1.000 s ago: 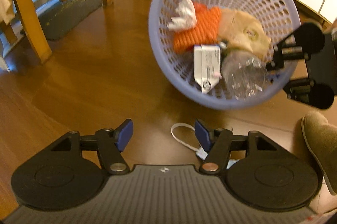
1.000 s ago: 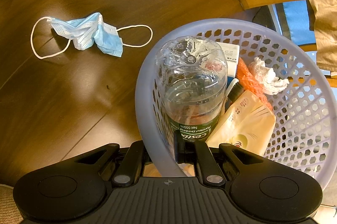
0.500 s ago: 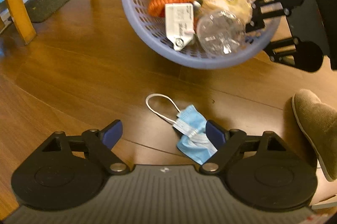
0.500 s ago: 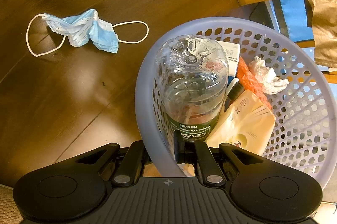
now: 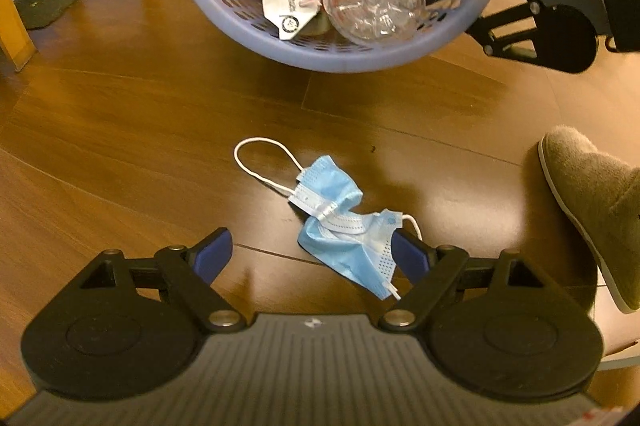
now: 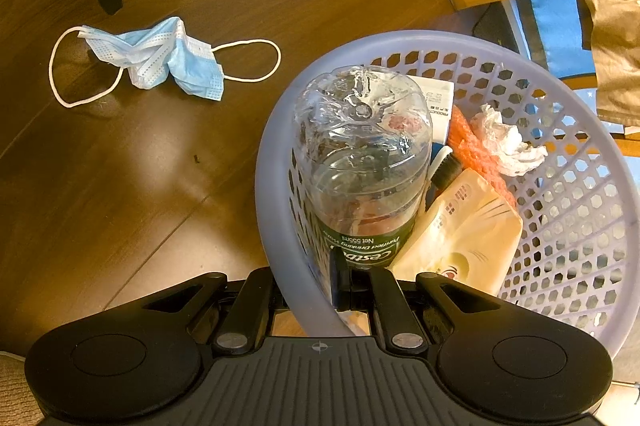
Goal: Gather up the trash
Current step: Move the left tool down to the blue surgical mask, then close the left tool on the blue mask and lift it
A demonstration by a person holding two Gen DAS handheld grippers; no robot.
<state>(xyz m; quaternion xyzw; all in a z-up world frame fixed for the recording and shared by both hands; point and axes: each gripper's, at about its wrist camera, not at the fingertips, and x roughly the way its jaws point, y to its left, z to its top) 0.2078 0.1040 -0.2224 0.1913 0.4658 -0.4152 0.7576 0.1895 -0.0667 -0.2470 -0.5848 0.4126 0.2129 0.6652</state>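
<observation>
A crumpled blue face mask (image 5: 344, 222) lies on the wooden floor (image 5: 120, 154), its white ear loops splayed to either side. The left gripper (image 5: 310, 256) hangs over it with jaws spread wide, having just been opening; the mask's near edge sits by the right-hand finger, not pinched. The right gripper (image 6: 340, 286) has its jaws pressed together on the rim of a lilac basket (image 6: 276, 210) (tilted toward the mask). Inside are a clear plastic bottle (image 6: 364, 162), a cream pouch (image 6: 464, 234), an orange scrap, white tissue and a carton. A slipper (image 5: 592, 202) stands nearby.
</observation>
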